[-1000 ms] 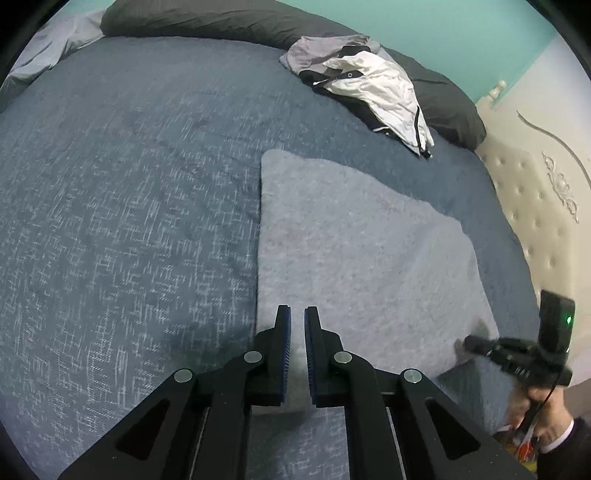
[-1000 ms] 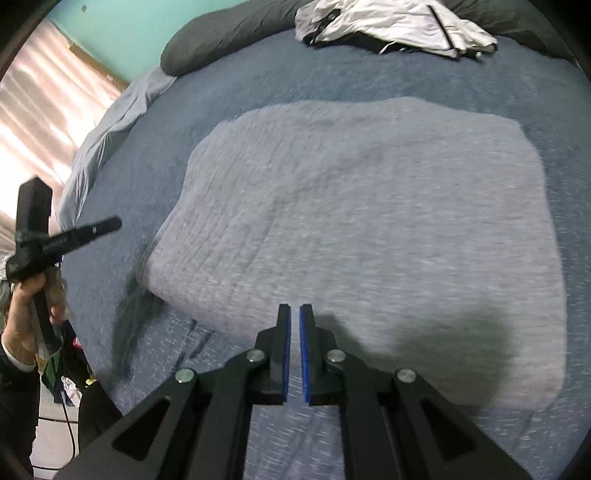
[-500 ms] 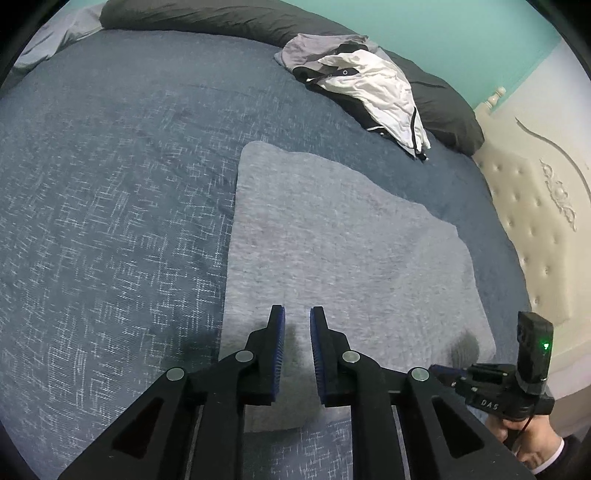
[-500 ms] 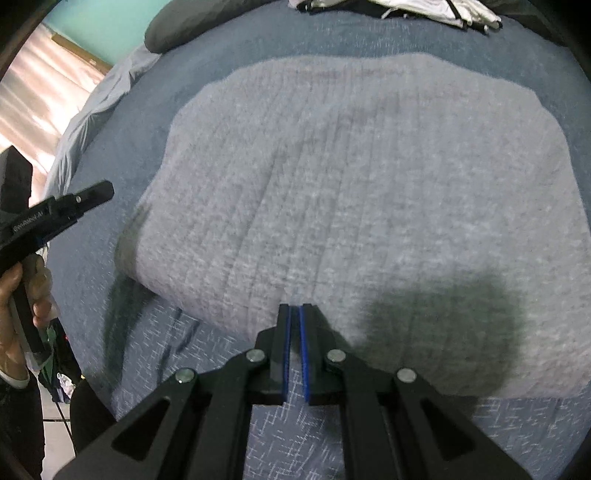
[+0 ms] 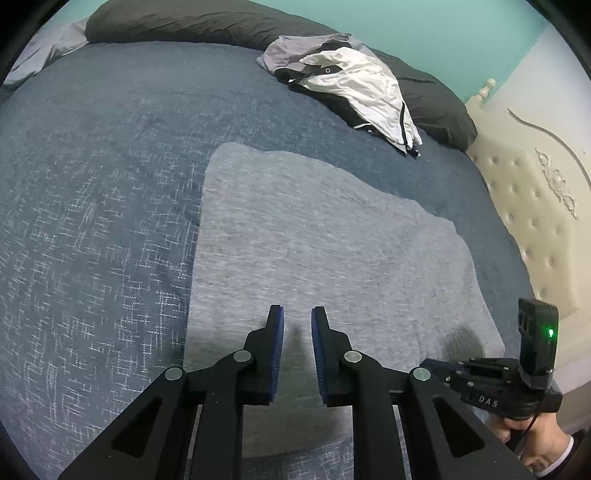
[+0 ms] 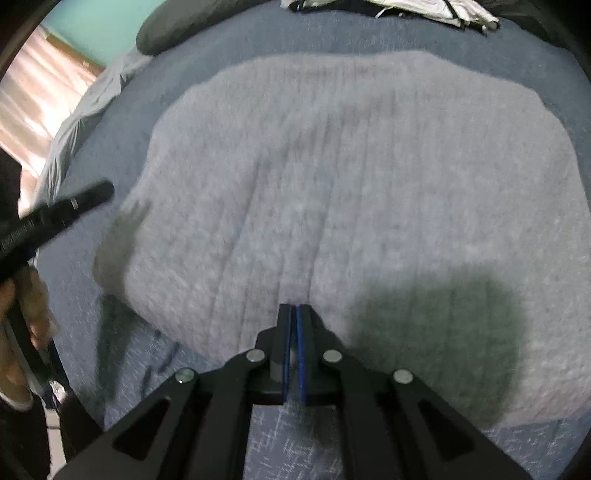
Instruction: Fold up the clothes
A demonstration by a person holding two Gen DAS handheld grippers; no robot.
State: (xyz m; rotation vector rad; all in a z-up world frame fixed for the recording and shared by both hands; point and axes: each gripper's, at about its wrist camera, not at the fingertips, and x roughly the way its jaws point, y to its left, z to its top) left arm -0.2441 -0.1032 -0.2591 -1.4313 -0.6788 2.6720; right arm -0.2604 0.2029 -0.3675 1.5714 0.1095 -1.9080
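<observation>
Both grippers have dropped closer to the folded grey garment point(image 5: 317, 251), which lies flat on the blue bedspread point(image 5: 96, 192). The left gripper point(image 5: 297, 325) has parted its jaws slightly over the near edge, gripping nothing; the right gripper point(image 6: 294, 317) has closed, seemingly empty. A pickup looks imminent.

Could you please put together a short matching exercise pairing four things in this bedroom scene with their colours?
Things:
1. folded garment
2. bedspread
3. long pillow
4. wall

Colours:
A. teal
B. dark blue with pale flecks
C. light grey
D. charcoal

Pairs: 1-C, 2-B, 3-D, 4-A
</observation>
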